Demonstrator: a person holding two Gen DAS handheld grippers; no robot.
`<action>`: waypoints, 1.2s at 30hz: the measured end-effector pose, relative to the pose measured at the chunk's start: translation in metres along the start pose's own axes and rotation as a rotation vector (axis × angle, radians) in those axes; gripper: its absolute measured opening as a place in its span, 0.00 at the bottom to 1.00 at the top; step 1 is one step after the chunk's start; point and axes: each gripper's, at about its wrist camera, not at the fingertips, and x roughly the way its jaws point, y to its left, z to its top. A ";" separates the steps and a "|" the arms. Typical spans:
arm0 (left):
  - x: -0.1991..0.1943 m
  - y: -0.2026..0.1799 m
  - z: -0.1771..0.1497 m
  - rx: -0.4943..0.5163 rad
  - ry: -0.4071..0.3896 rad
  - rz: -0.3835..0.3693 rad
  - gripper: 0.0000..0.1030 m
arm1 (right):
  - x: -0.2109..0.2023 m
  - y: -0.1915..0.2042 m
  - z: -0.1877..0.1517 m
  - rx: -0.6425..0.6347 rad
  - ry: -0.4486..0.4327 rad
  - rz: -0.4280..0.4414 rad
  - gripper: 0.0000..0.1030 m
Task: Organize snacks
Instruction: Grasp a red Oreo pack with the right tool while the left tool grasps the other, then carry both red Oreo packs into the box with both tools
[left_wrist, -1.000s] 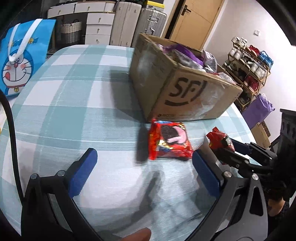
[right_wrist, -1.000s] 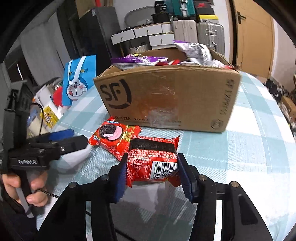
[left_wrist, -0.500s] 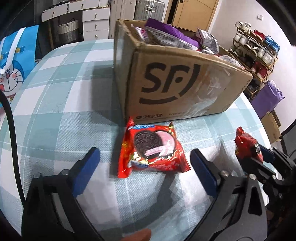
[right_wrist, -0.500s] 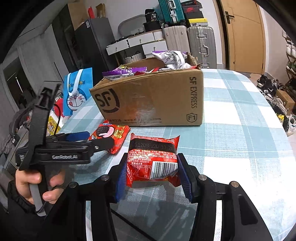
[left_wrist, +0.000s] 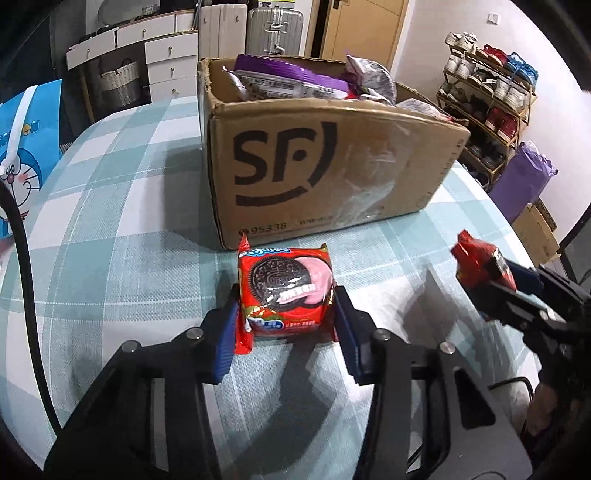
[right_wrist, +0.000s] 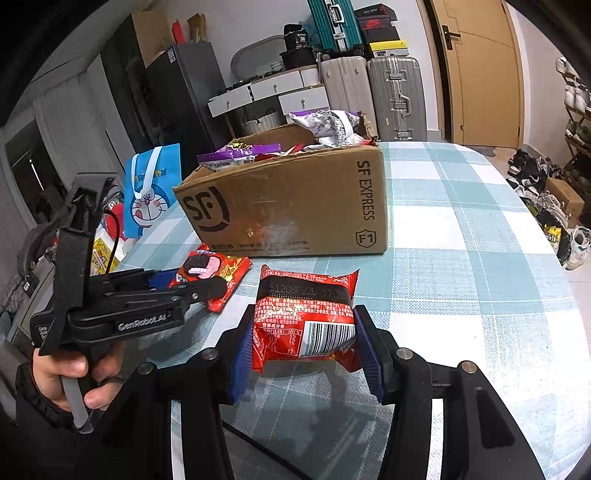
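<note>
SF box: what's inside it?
The cardboard box is heaped past its rim with snack bags: a purple pack and a silver-grey bag on top, red wrappers between. Anything beneath them is hidden by the box walls.

Red Oreo cookie pack (left_wrist: 286, 295) lies flat, face up, at 6 o'clock from the SF cardboard box (left_wrist: 325, 166) — second red snack pack (right_wrist: 306, 321) barcode-side up, off the cloth.

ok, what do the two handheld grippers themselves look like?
Both are matte black frames with silver pivot screws and ribbed blue pads. The left gripper has a pistol grip, white "GenRobot.AI" lettering, a black cable; the hand wears a dark sleeve. The right gripper matches.
</note>
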 end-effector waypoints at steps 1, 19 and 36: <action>-0.002 0.001 -0.002 -0.001 -0.002 -0.002 0.43 | 0.000 0.000 0.000 0.000 -0.003 0.001 0.49; -0.080 0.012 0.001 -0.047 -0.153 -0.070 0.42 | -0.017 0.001 0.007 -0.004 -0.068 0.034 0.49; -0.114 0.013 0.056 -0.044 -0.235 -0.072 0.43 | -0.036 0.020 0.076 -0.072 -0.202 0.056 0.49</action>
